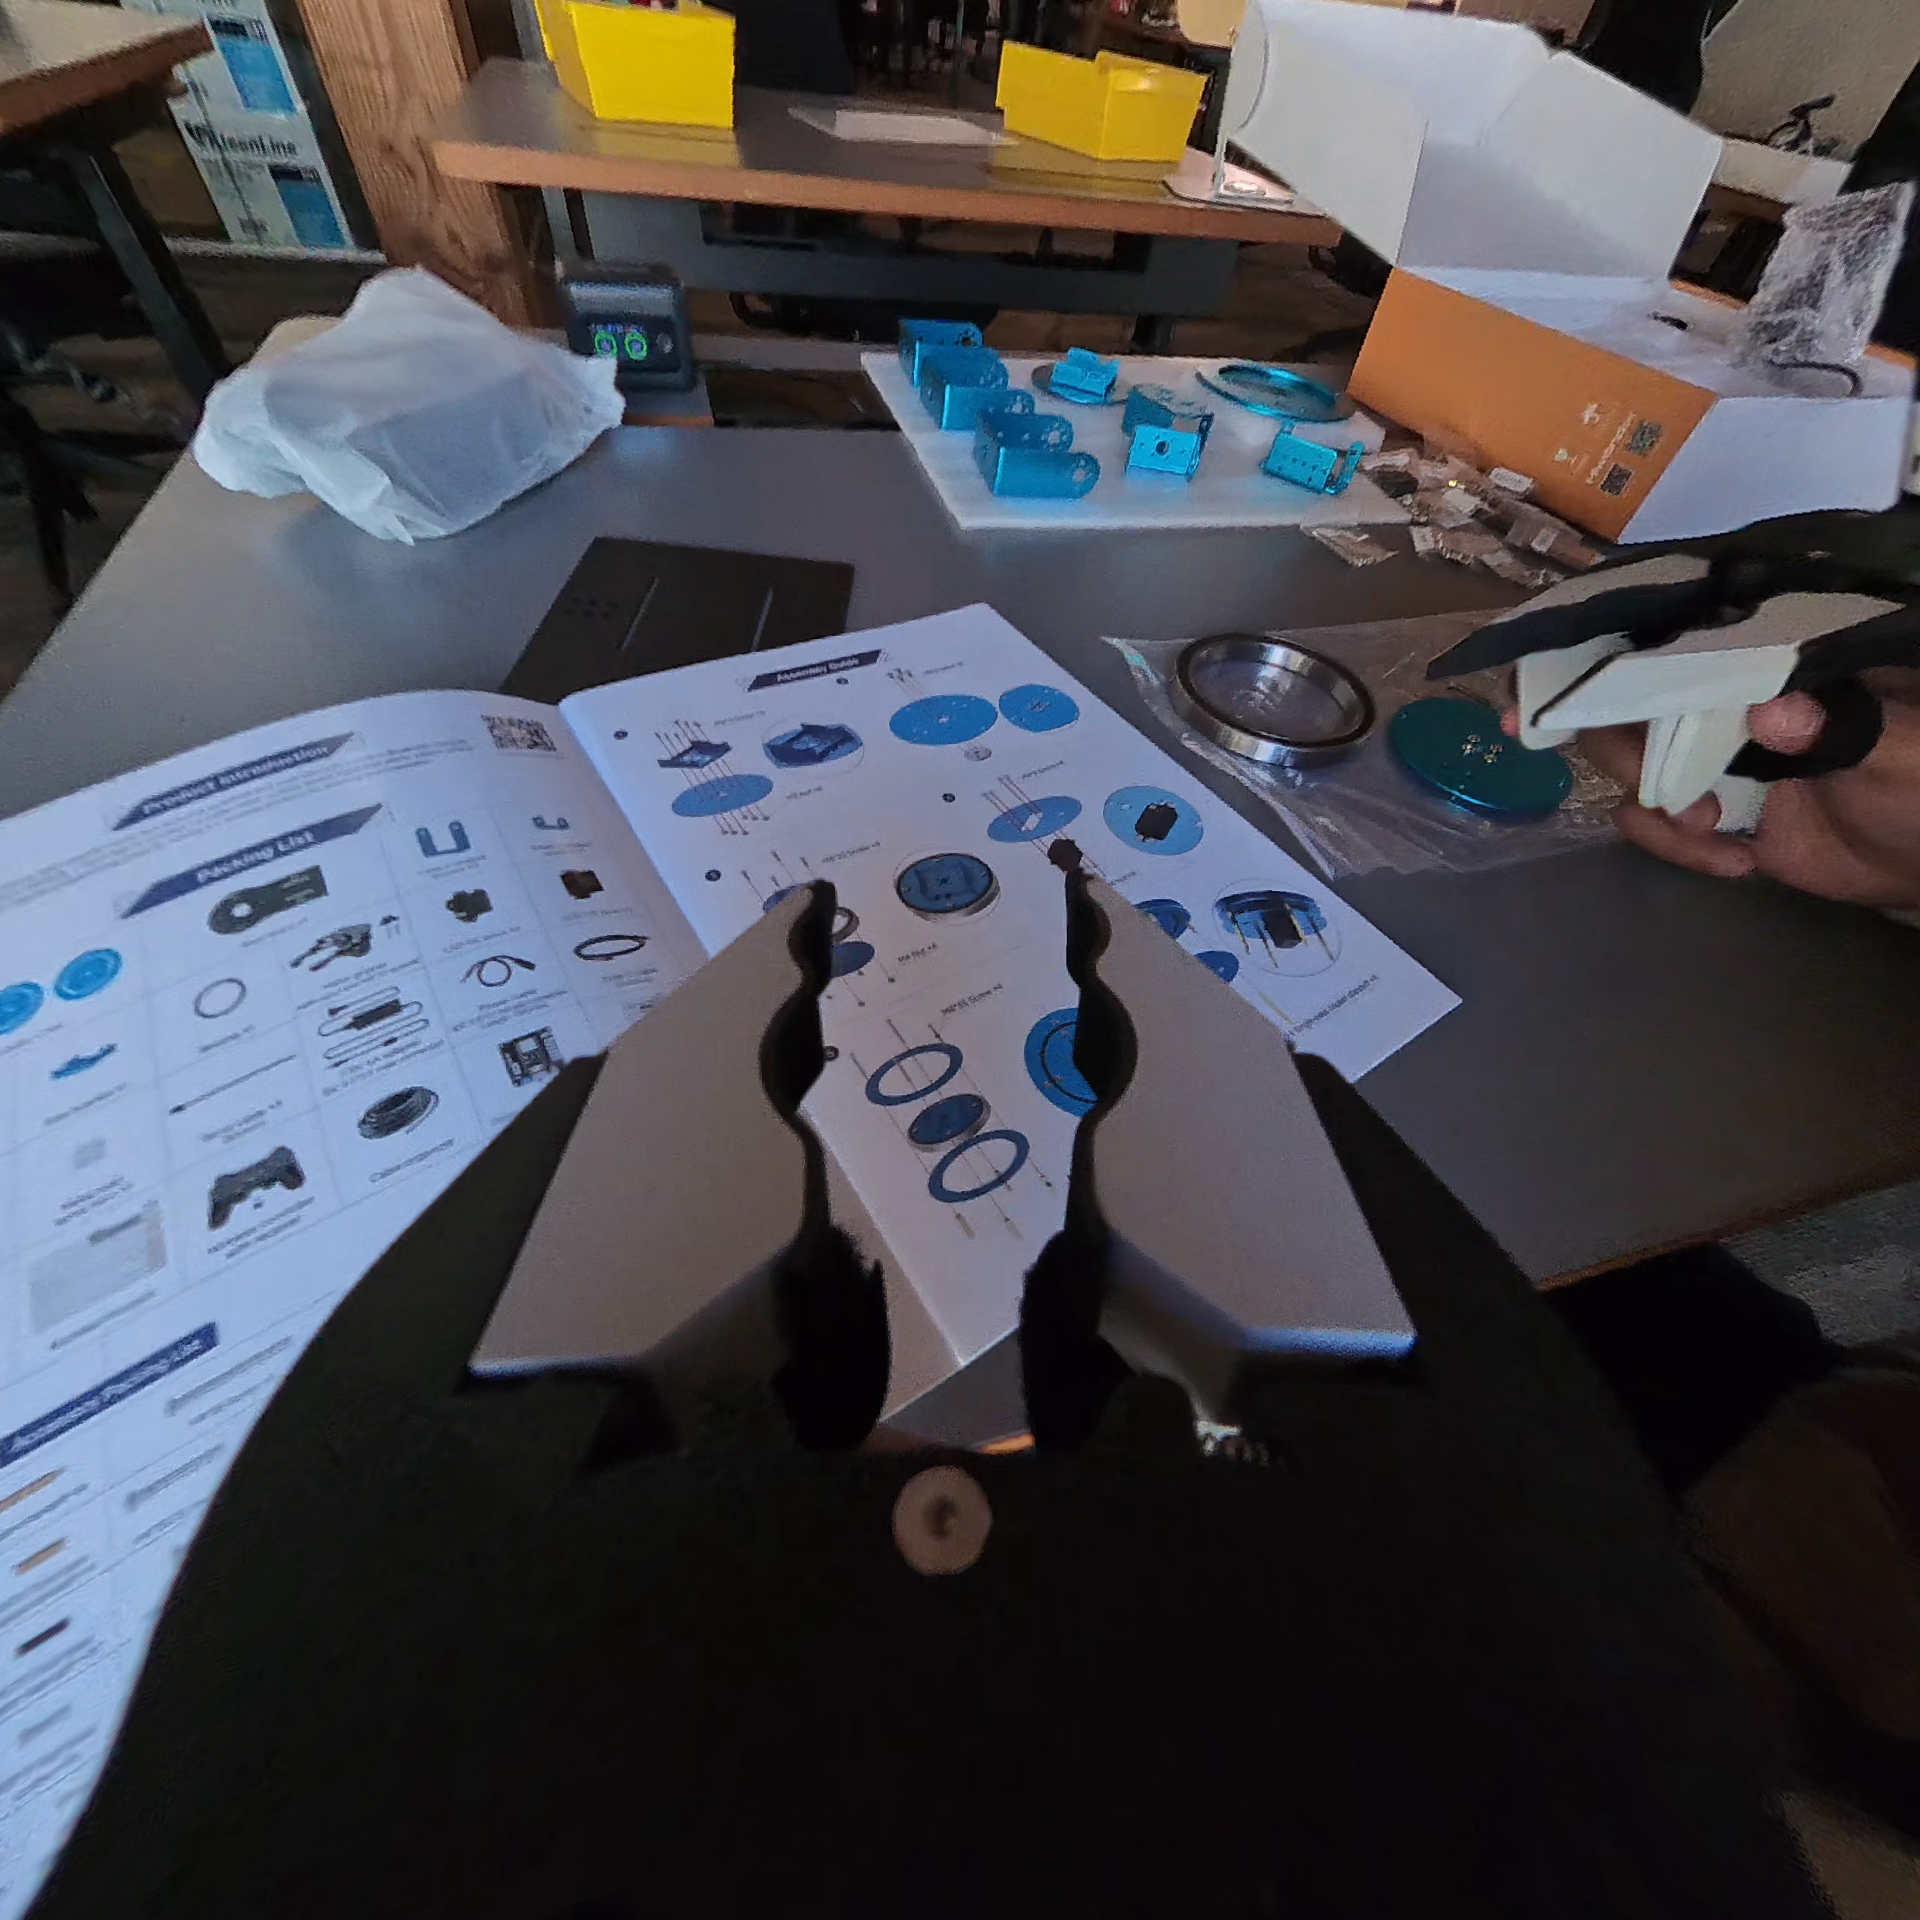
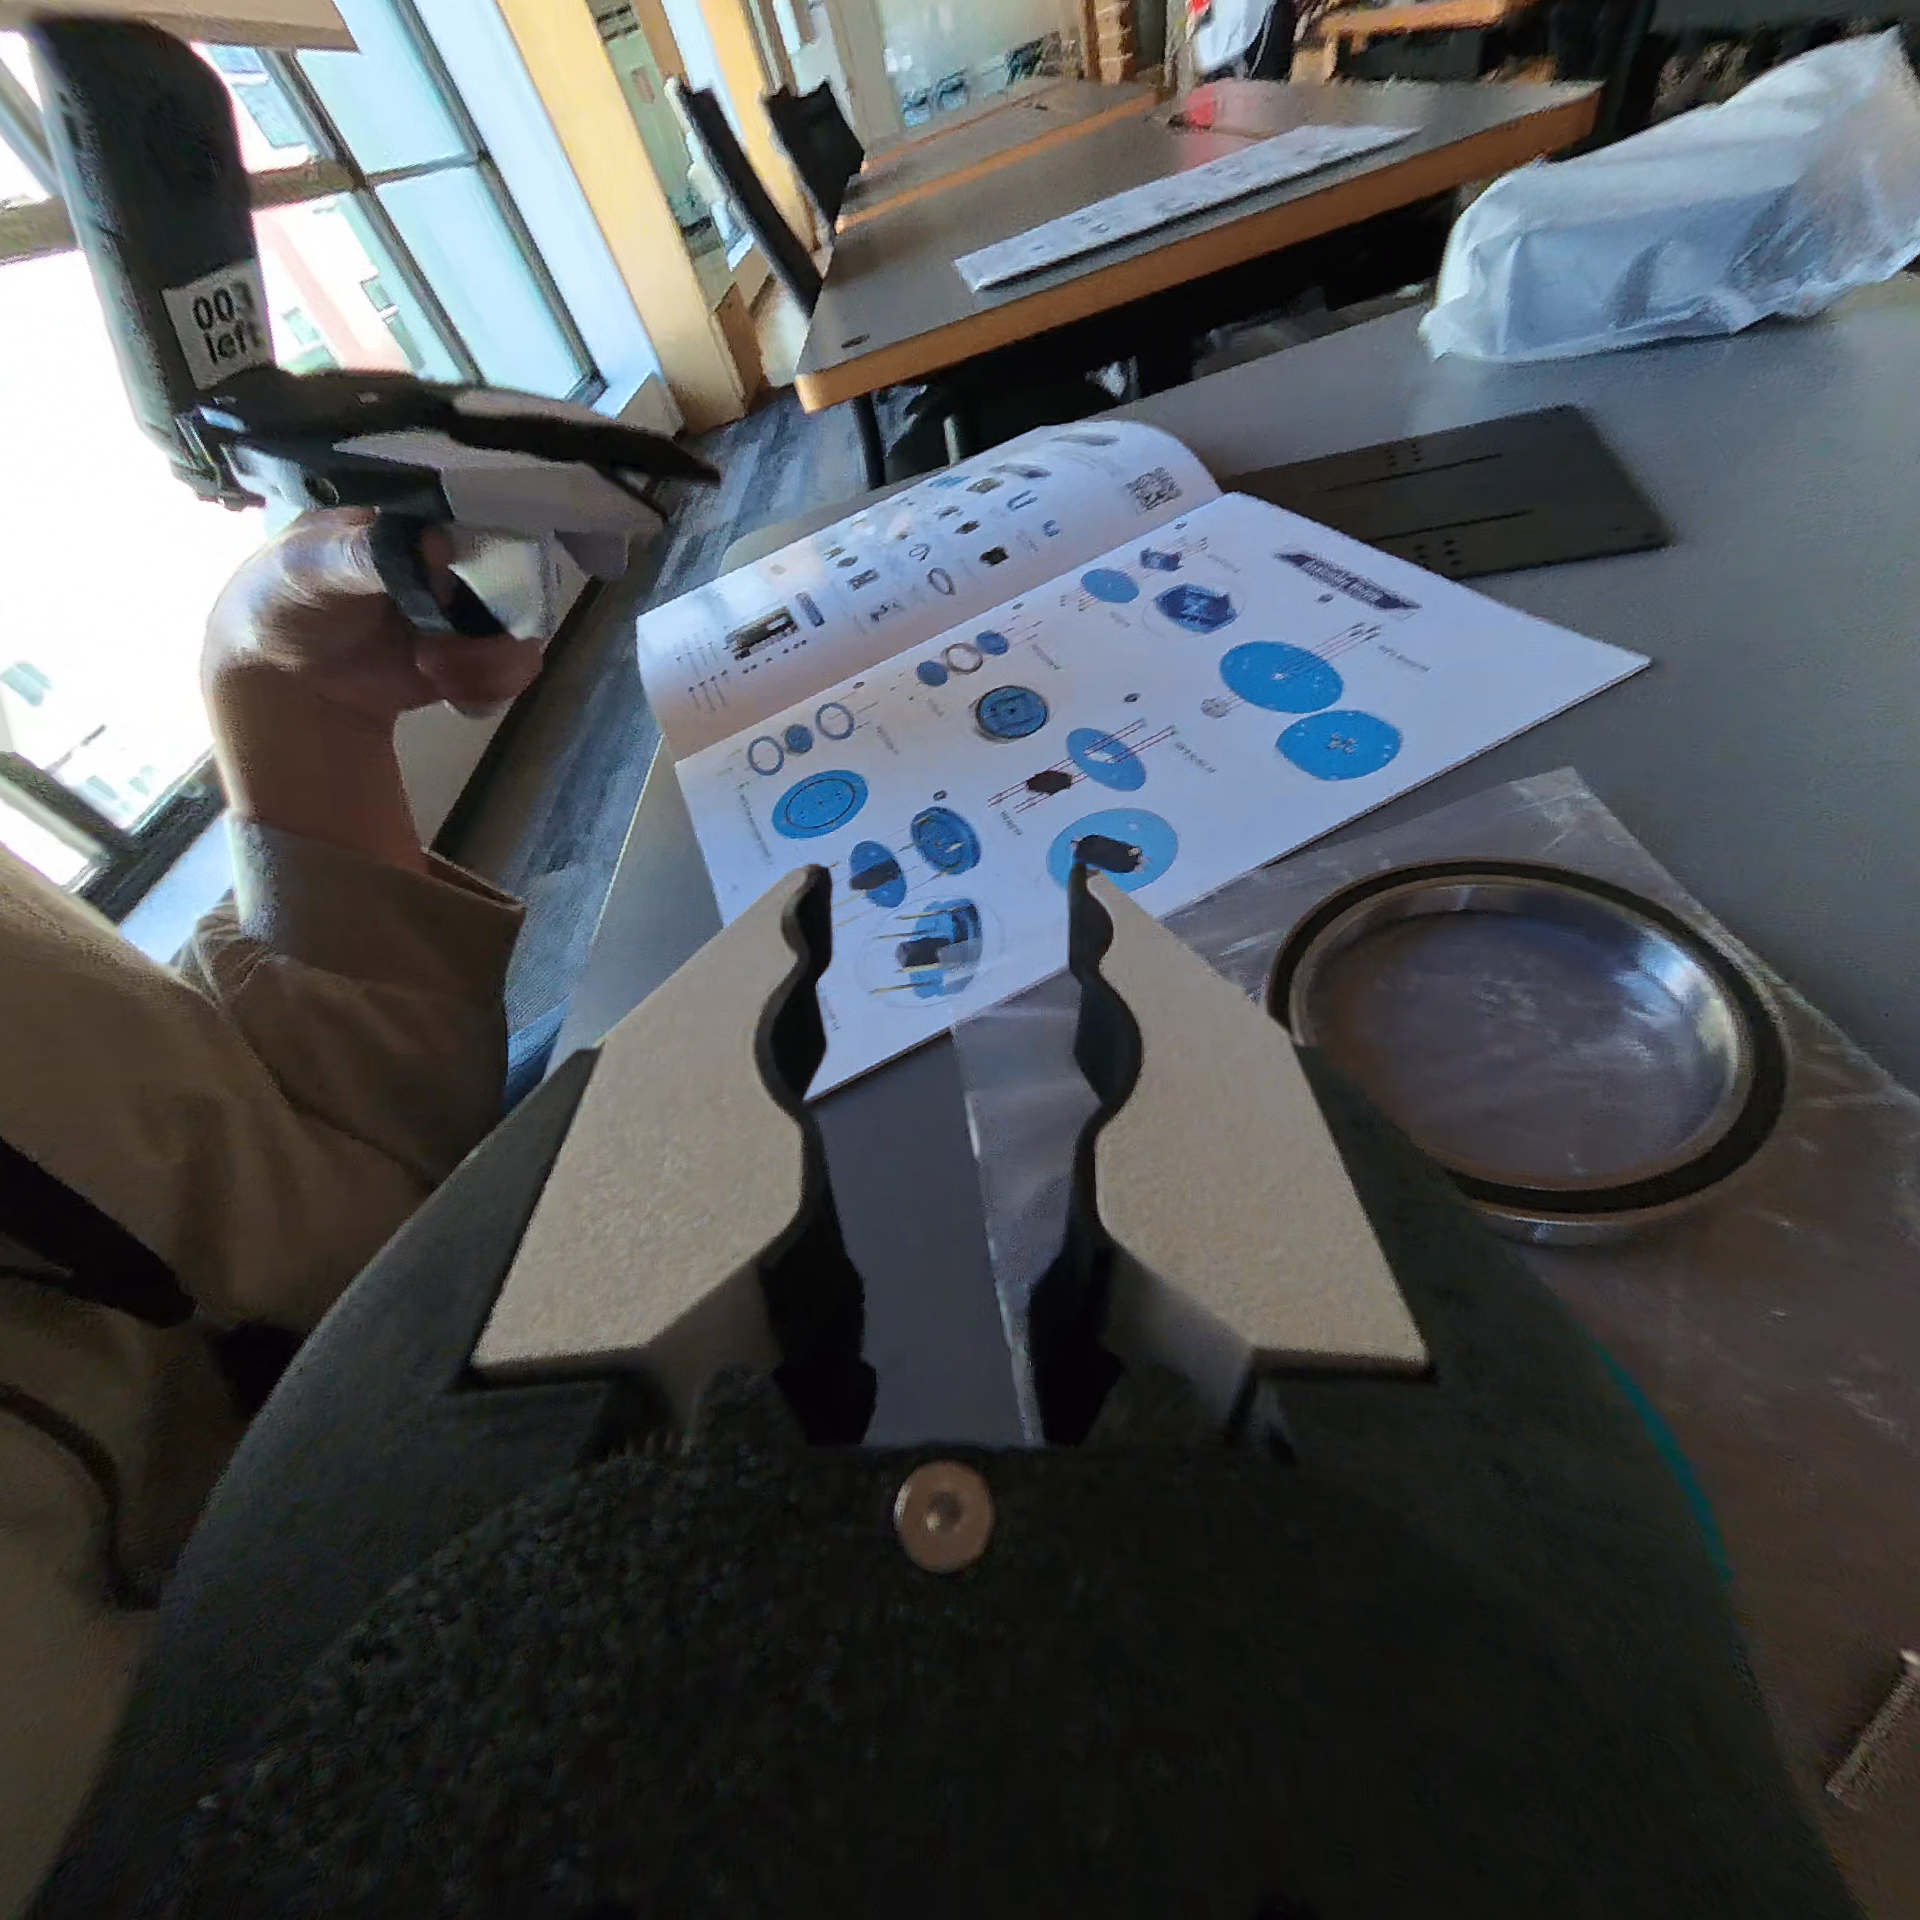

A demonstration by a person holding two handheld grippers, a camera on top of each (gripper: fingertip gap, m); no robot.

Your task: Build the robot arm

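My left gripper (image 1: 945, 883) is open and empty, held above an open instruction booklet (image 1: 644, 883) on the grey table (image 1: 1621, 1039). My right gripper (image 2: 948, 873) is open and empty, low over the table at the booklet's (image 2: 1091, 675) near corner. A metal ring (image 2: 1527, 1049) on a clear plastic bag (image 2: 1662, 1351) lies just right of it. In the left wrist view the right gripper (image 1: 1486, 691) hovers over a blue disc (image 1: 1481, 769) next to the ring (image 1: 1273, 696). The left gripper (image 2: 670, 504) shows raised at upper left, held by a hand.
Blue metal brackets (image 1: 1039, 416) lie on a white foam sheet (image 1: 1195, 499) at the back. An open orange and white box (image 1: 1558, 416), small parts bags (image 1: 1455, 509), a black plate (image 1: 675, 613) and a white plastic bag (image 1: 405, 405) surround the booklet. Yellow bins (image 1: 644, 62) stand on another table. My right fingertips sit around 20 cm from my left ones. The black plate (image 1: 675, 613) is about equally far from each gripper, around 30 cm.
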